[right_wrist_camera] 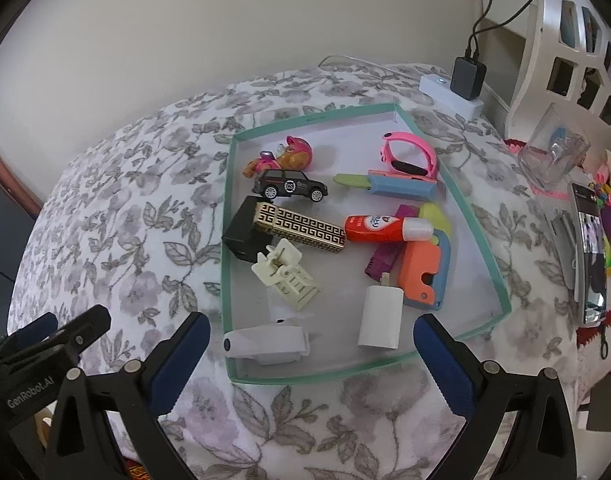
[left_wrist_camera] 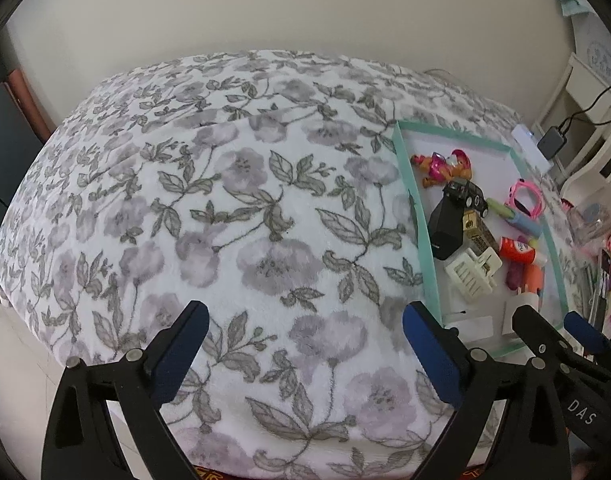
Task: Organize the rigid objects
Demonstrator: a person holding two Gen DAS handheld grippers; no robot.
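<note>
A shallow green-rimmed tray lies on the floral bedspread. It holds a black toy car, a pink toy figure, a pink watch, a gold patterned box, a cream clip, a red bottle, a white charger and a white cylinder. My right gripper stands open above the tray's near edge, nothing between its fingers. My left gripper is open over bare bedspread, left of the tray.
A white power strip with a black adapter sits behind the tray. To the right lie a clear plastic container, a phone and colourful clutter. A white shelf stands at the far right. A wall runs behind the bed.
</note>
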